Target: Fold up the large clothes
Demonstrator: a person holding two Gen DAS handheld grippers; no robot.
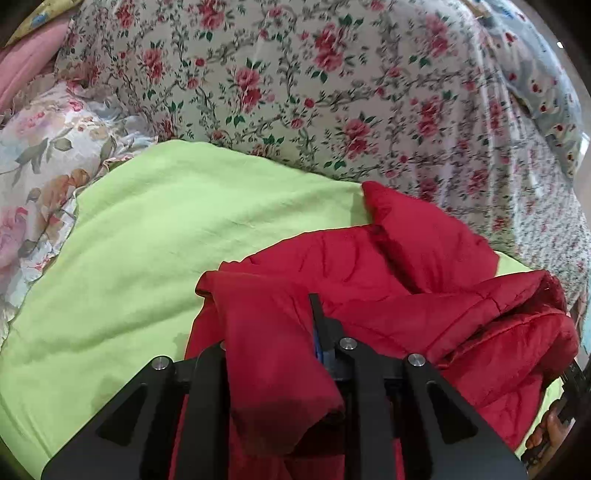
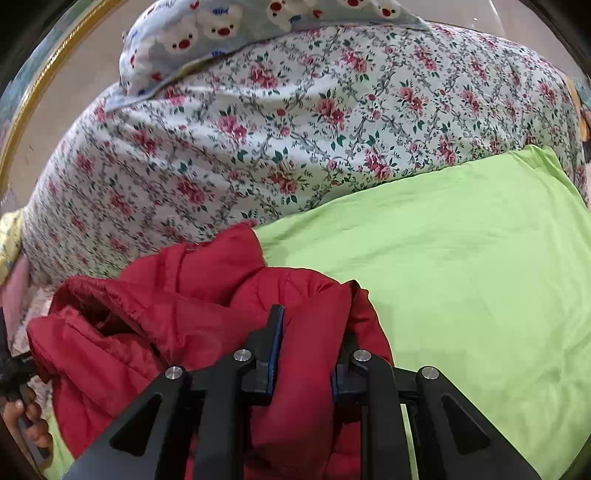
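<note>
Left tool (image 1: 273,332) was clamped on a fold of the red jacket (image 1: 406,280), fabric bunched between its fingers. Right tool (image 2: 306,332) likewise gripped a thick fold of the same red jacket (image 2: 177,295). The jacket lay crumpled between both tools on the lime-green sheet (image 1: 166,229), which was spread over a rose-print bedspread (image 1: 295,74). A floral pillow (image 1: 40,155) sat at the sheet's left edge; bear-print cloth (image 2: 207,29) lay farther back.
</note>
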